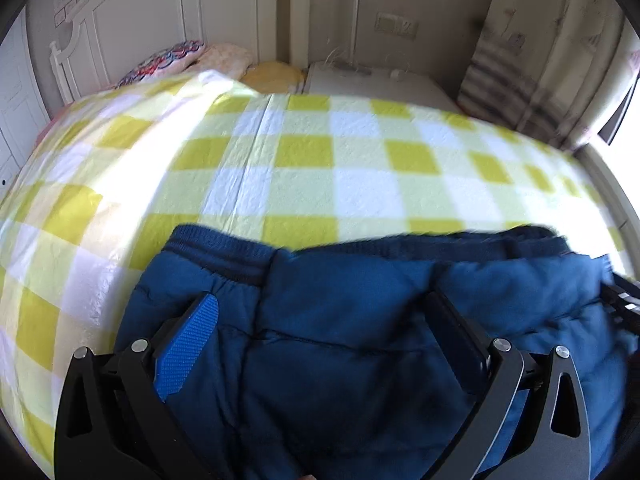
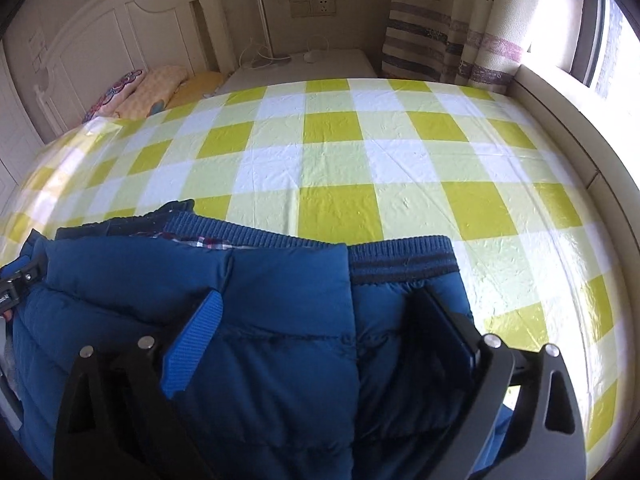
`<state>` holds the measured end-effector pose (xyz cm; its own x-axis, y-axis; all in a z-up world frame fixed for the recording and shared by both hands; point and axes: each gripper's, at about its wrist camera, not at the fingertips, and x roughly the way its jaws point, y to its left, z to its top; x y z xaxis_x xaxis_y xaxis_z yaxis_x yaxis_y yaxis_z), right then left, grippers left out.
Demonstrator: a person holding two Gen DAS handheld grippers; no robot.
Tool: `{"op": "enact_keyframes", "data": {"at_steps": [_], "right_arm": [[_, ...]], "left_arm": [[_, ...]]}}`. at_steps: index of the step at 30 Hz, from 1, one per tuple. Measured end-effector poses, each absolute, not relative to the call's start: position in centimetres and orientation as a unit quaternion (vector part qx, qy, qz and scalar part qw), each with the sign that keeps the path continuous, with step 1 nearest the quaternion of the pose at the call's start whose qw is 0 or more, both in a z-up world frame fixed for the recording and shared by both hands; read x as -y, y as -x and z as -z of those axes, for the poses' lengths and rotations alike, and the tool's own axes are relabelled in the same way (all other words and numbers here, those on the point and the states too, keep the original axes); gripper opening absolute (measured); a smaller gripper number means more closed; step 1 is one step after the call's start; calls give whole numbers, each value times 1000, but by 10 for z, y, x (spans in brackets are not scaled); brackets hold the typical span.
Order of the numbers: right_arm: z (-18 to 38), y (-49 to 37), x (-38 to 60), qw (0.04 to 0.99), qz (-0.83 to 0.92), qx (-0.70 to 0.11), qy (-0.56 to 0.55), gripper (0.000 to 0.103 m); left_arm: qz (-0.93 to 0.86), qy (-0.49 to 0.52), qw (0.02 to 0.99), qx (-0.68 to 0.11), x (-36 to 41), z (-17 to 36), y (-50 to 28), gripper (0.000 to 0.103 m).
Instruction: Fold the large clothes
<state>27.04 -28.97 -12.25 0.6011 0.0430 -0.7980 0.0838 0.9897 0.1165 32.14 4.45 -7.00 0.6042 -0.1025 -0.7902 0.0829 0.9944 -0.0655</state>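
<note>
A dark blue padded jacket (image 1: pixel 352 320) with a ribbed knit hem lies bunched on the near part of a bed with a yellow and white checked sheet (image 1: pixel 304 160). My left gripper (image 1: pixel 320 300) is open, its fingers wide apart over the left part of the jacket. In the right wrist view the same jacket (image 2: pixel 280 300) shows a plaid lining at its far edge. My right gripper (image 2: pixel 320 294) is also open, fingers spread over the jacket's right part near the hem. Jacket fabric fills the gap between each pair of fingers. The left gripper's body (image 2: pixel 16 280) shows at the left edge.
The checked sheet (image 2: pixel 360 152) stretches far ahead. Pillows (image 2: pixel 140 92) lie by the white headboard (image 2: pixel 100 40) at the far left. A white bedside cabinet (image 2: pixel 304 68), a striped curtain (image 2: pixel 440 32) and a window ledge (image 2: pixel 560 112) bound the far and right sides.
</note>
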Motion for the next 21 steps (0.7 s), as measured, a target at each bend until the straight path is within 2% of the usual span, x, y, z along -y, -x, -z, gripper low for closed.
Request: {"op": "enact_keyframes", "data": {"at_steps": [2,5,8,9,15,19,21], "right_arm": [[123,-270,289,894,12,-443,-71,96],[123,-268,290,895,13,-440,-70,96],[123,-266,292,896,9,-436,-78,96],[122,-265,293,898,6,-433,-83,96],[122,-263,296,898,3,-429,-94,97],[122,-262,298,899,1,-427,-102,97],[122,-262,299,898,0,-427,-104,97]], "left_arm": [[80,6,906,-416,-24,46,-310,99],[104,-81,911,-390,36,30,-299,99],[91,-155,873,-455,81,81,-318,99],[94,-145,874,-454,81,92,-321,99],[130,-107,875,-453,57,82,-322,99],[61,-39,899,-433,-24,52,-332,99],[20,-35,892,-450,-58,62,-339,99]]}}
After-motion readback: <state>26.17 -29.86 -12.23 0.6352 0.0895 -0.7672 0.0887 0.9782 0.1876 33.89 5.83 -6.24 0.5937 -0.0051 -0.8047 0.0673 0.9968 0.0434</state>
